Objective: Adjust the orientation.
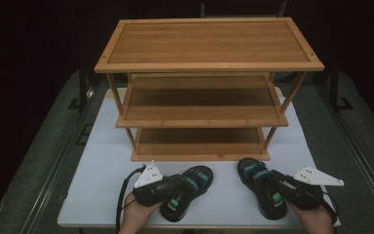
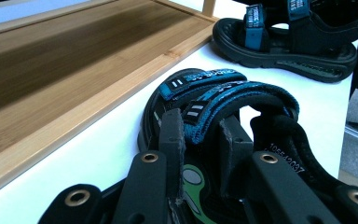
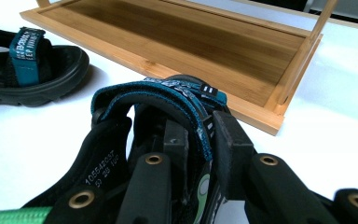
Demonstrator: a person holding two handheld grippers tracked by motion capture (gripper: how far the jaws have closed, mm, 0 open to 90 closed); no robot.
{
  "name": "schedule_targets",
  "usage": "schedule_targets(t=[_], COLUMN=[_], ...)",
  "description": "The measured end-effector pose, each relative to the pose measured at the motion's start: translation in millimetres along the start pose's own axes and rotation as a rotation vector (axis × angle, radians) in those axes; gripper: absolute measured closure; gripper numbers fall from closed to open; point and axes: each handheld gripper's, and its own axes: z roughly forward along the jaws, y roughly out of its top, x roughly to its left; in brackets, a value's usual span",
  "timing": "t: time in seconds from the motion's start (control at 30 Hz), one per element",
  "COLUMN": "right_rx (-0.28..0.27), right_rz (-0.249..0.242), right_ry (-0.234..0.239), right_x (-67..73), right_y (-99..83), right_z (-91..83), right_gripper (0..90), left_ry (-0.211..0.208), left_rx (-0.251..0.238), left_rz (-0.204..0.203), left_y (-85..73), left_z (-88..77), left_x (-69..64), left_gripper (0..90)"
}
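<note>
Two black sandals with teal straps lie on the white table [image 1: 102, 165] in front of a bamboo shoe rack [image 1: 199, 122]. The left sandal [image 1: 197, 178] points toward the rack. My left gripper [image 1: 177, 189] is over its heel half, and in the left gripper view its jaws pinch the sandal's [image 2: 223, 100] rear teal strap, left gripper [image 2: 200, 135] shut on it. The right sandal [image 1: 252, 171] lies a little apart. My right gripper [image 1: 271, 189] has one jaw inside and one outside the sandal's [image 3: 154, 95] strap side, right gripper [image 3: 200, 140] shut on it.
The rack has three wooden shelves; its bottom shelf [image 3: 191, 42] sits low on the table just beyond the sandals' toes. A strip of white table lies between the two sandals. The table's front edge runs just behind the person's hands [image 1: 136, 214]. Dark floor surrounds the table.
</note>
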Motion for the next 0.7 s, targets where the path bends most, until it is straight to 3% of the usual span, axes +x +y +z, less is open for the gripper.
schedule_targets(t=[0.33,0.7], right_rx=[-0.022,-0.045], right_rz=[0.025,0.01], right_ry=[0.014,0.018], right_x=[3.5,10.9], right_y=[3.2,8.4], right_z=[-0.8,-1.3], right_gripper=[75.6,75.1], left_ry=[0.016,0.028], left_rx=[-0.036,-0.059], left_rz=[-0.004,-0.008], left_y=[2.8,5.3], left_z=[-7.0,-13.0], left_x=[0.9,3.7], left_gripper=[74.6,74.8])
